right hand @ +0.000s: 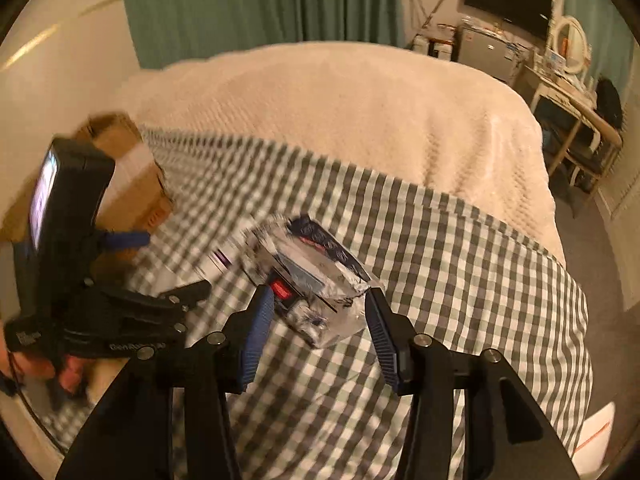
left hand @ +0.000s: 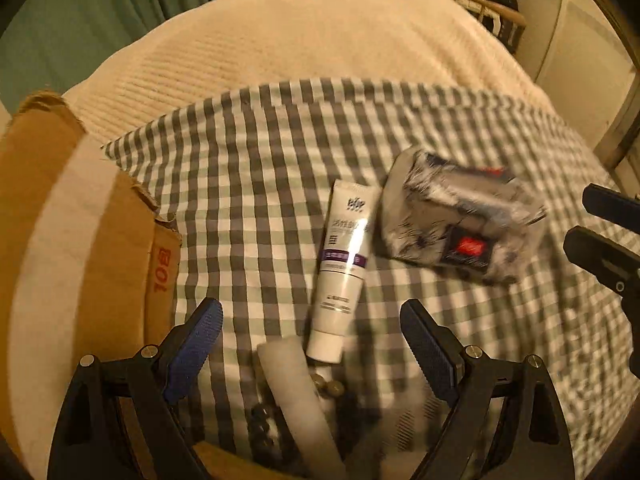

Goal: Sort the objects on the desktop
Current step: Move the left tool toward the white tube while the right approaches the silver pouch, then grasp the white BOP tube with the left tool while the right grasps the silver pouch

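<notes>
On the grey-and-white checked cloth lie one white squeeze tube with a purple band, one clear-wrapped grey packet with a red label just right of that tube, one pale translucent cylinder below it, and a few small dark round beads, too blurred to count. One brown cardboard box stands left of the tube. The left gripper is spread wide, empty, over the tube's cap end. The right gripper is parted around the packet, pads not pressing it.

Warm-lit bedrm: green curtains, cream bedspread, wall TV, cluttered desk, grey carpet.
</notes>
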Demonstrator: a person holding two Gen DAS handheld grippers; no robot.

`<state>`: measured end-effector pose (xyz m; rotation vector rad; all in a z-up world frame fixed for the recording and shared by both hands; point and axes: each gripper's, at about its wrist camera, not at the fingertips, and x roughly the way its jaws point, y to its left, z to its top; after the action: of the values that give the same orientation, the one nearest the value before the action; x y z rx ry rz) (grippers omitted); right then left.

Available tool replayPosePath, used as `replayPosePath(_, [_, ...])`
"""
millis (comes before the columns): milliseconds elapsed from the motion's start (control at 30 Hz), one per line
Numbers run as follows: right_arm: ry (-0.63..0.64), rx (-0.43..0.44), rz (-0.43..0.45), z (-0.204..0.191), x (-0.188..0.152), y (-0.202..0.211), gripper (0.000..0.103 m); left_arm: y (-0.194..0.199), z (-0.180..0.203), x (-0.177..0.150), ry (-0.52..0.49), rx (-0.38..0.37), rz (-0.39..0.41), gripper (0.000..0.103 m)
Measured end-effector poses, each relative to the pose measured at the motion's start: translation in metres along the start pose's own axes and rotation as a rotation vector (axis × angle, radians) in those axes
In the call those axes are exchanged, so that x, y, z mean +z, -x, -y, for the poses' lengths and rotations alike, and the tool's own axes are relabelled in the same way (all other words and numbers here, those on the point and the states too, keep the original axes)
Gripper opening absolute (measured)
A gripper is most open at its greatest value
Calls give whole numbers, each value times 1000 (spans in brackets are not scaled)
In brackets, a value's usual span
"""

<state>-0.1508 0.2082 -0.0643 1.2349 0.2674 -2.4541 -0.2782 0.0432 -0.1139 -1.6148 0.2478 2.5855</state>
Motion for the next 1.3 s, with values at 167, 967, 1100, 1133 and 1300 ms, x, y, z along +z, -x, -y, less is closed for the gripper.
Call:
replayPosePath(167, [90, 11, -47, -7, -6, -32, 62, -18, -3, 2, -19, -12, -31, 93])
replayPosePath(967, [156, -115, -156, -25, 7, -101, 82, -16, -27, -4, 1, -51, -66, 25])
replayPosePath(1100, [96, -95, -166, -18, 8, -95, 55, -12, -34, -8, 22, -51, -62, 25])
replayPosePath(1133, [85, -112, -163, -17, 8, -92, 53, -13, -39, -7, 25, -52, -61, 25])
replayPosePath(1300, [115, -151, -152, -18, 7, -78, 36, 1, -48, -17, 36, -47, -48, 25])
